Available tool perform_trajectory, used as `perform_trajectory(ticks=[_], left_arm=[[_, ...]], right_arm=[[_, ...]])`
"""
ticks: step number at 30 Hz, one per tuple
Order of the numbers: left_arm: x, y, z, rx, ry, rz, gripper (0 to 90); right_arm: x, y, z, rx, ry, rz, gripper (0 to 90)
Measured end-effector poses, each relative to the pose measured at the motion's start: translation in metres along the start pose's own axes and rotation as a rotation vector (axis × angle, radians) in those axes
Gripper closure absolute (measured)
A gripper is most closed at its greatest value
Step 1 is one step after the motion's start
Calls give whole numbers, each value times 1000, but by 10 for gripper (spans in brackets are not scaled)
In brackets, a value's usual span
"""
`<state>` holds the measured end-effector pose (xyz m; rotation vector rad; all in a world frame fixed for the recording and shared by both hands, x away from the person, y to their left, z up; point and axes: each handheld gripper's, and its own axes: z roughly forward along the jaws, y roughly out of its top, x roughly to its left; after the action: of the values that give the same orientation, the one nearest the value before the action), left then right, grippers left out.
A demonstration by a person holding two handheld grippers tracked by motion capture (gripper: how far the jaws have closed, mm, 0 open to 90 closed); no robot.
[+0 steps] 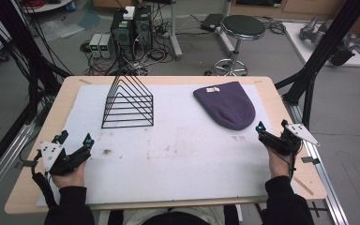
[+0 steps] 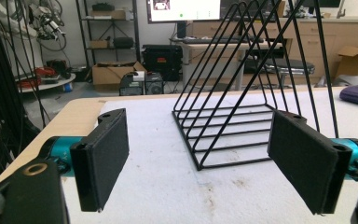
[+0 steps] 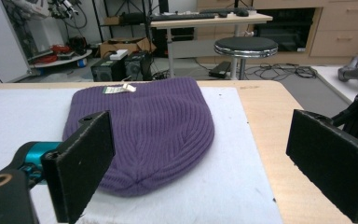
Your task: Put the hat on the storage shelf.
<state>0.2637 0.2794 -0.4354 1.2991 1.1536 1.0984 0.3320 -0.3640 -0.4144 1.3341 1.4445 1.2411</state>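
Observation:
A purple knit beanie (image 1: 226, 104) lies flat on the white mat (image 1: 168, 150) at the back right, its tag toward the far edge. In the right gripper view the beanie (image 3: 154, 126) sits just ahead of my right gripper (image 3: 205, 163), which is open and holds nothing. That right gripper (image 1: 262, 132) rests near the table's right edge. A black wire rack (image 1: 128, 103) stands at the back left. My left gripper (image 1: 77, 145) sits at the front left, open and empty, and the rack (image 2: 247, 93) rises a short way beyond its jaws (image 2: 205, 163).
The wooden table (image 1: 281, 103) shows bare around the mat. Black frame posts (image 1: 318, 56) stand at the right, cables and posts at the left. A round stool (image 1: 242, 28) and computer boxes (image 1: 131, 28) are on the floor behind the table.

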Motion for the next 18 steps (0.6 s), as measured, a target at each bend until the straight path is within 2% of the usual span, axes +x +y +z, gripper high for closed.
perform_trajectory(ticks=[7, 12, 14, 15, 16, 17, 18], left_arm=[[0, 0, 2, 2, -5, 0, 209], [0, -1, 4, 4, -11, 4, 209], [0, -1, 4, 5, -13, 5, 209], [0, -1, 4, 5, -14, 5, 208], [0, -1, 4, 5, -14, 5, 208], [0, -1, 5, 4, -15, 4, 209], [0, -1, 5, 4, -16, 4, 208]], right_arm=[[-4, 20, 14, 21, 2, -19, 69], [-2, 31, 25, 42, 21, -63, 69], [-1, 33, 30, 55, 37, -80, 69], [1, 35, 34, 70, 61, -99, 69], [1, 35, 34, 70, 61, -99, 69], [4, 38, 39, 93, 92, -125, 69], [5, 39, 40, 94, 99, -135, 69]])
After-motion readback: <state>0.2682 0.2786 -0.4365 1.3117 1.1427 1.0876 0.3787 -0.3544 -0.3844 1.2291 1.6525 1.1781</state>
